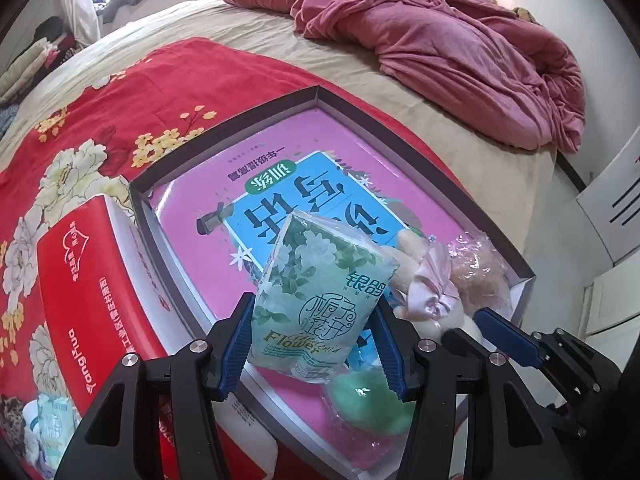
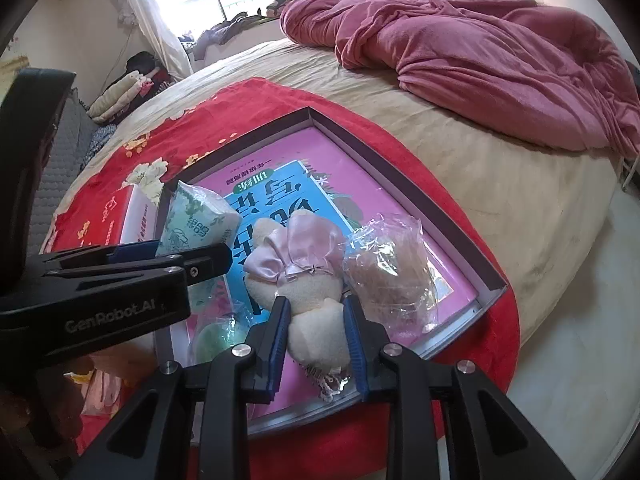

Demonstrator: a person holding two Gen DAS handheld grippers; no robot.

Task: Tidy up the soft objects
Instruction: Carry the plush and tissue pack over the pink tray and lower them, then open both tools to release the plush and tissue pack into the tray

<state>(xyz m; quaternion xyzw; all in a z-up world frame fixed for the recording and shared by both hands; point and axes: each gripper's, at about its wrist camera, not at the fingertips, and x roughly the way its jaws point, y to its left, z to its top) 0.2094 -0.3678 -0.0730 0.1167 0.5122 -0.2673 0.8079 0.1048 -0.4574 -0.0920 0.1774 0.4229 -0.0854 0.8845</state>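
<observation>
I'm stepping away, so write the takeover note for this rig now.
Left gripper: shut on the tissue pack, held over the box.
Right gripper: shut on the cream plush toy with pink bow, also over the box.
In the box already: a bagged brown item and a bagged green item.
Left: release both, then check the red cloth for leftovers.

My left gripper (image 1: 316, 344) and right gripper (image 2: 316, 340) are built alike: angular matte-black arms with triangular cut-outs, round silver screws at the joints, and ribbed blue pads lining my jaws. White "GenRobot.AI" lettering runs along the left one's black side.
</observation>
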